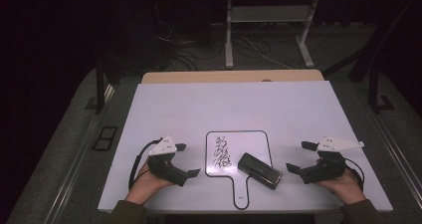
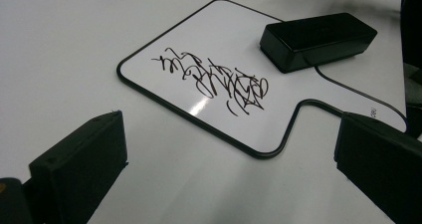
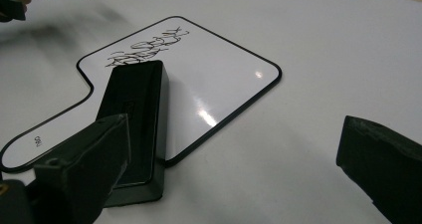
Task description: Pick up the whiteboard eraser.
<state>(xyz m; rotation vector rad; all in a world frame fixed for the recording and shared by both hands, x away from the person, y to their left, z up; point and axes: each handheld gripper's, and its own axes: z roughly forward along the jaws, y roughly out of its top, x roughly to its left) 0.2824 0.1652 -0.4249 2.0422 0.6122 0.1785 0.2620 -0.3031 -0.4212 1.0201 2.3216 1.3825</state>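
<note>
The left gripper (image 1: 186,160), held in the person's left hand (image 1: 148,183) near the left near edge of the white rectangular table top (image 1: 189,109), has its two black jaws spread wide with nothing between them. The right gripper (image 1: 301,157), held in the right hand (image 1: 344,186) near the right near edge, is likewise spread wide and empty. Between the two grippers lies a small paddle-shaped whiteboard with a thin black rim and a short handle (image 1: 226,144), flat on the table top, handle pointing toward the near edge. Black scribbled marker lines (image 1: 222,153) cover the left part of its writing surface. A black rectangular block eraser (image 1: 260,170) rests on the whiteboard's near right corner, angled, partly overhanging the rim onto the table top.
</note>
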